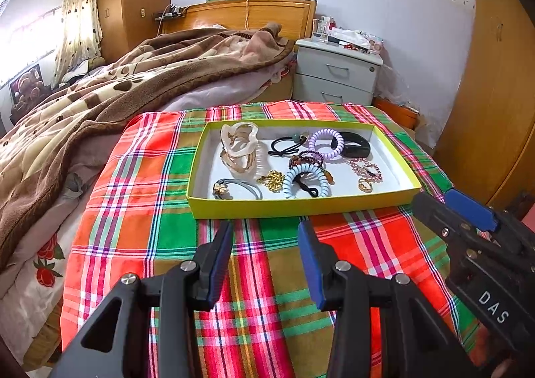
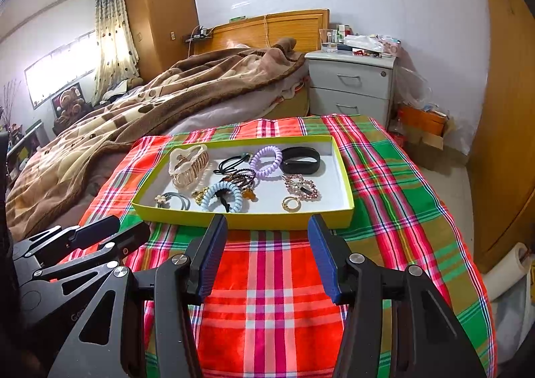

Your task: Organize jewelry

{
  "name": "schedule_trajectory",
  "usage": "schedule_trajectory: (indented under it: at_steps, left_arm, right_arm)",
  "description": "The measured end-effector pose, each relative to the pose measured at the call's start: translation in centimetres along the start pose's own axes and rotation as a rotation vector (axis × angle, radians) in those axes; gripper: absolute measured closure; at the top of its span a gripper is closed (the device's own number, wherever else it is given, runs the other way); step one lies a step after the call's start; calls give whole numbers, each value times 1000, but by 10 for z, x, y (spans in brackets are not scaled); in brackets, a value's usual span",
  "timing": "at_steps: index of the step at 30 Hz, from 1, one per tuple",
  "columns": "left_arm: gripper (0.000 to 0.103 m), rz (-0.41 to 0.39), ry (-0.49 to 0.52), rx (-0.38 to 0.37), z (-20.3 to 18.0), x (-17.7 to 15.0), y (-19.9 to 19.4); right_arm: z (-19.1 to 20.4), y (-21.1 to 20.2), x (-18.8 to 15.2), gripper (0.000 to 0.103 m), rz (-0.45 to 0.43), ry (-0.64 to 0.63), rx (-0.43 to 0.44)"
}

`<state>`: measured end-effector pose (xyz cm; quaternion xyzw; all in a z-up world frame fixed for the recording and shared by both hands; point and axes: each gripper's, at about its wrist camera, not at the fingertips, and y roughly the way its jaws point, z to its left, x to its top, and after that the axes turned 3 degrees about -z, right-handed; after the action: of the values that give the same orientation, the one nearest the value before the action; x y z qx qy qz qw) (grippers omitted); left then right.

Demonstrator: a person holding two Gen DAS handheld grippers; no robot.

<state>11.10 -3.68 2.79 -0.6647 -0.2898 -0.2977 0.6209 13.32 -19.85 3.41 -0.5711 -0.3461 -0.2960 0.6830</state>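
Observation:
A shallow yellow-green box [image 1: 294, 205] [image 2: 234, 219] sits on a plaid cloth and holds jewelry and hair things: a beige claw clip [image 1: 239, 150] [image 2: 189, 165], a purple coil tie [image 1: 327, 145] [image 2: 266, 162], a black bangle [image 1: 354, 144] [image 2: 301, 160], a light-blue coil tie [image 1: 306, 182] [image 2: 222, 200], a gold chain [image 1: 274, 180], a pink beaded piece [image 1: 366, 169] [image 2: 301, 187] and a gold ring [image 2: 290, 204]. My left gripper [image 1: 265, 232] is open and empty, just short of the box's near wall. My right gripper [image 2: 267, 227] is open and empty, also at the near wall.
The plaid cloth [image 1: 133, 210] [image 2: 401, 194] covers a low surface beside a bed with a brown blanket [image 1: 100, 93]. A grey bedside cabinet [image 1: 337, 73] [image 2: 351, 87] stands behind. A wooden wardrobe [image 2: 508, 110] is at the right. The right gripper shows in the left view [image 1: 468, 220].

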Motion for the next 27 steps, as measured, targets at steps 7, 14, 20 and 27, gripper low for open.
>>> schedule_trajectory:
  at_steps: [7, 14, 20, 27]
  left_arm:
    - [61, -1, -12, 11, 4, 1, 0]
    - [61, 4, 0, 17, 3, 2, 1]
    - [61, 11, 6, 12, 2, 1, 2]
    - [61, 16, 2, 15, 2, 0, 4]
  right_arm:
    - [1, -1, -1, 52, -1, -2, 0]
    - [1, 1, 0, 52, 5, -3, -3]
    - [1, 1, 0, 52, 5, -3, -2]
    - [1, 1, 0, 52, 5, -2, -2]
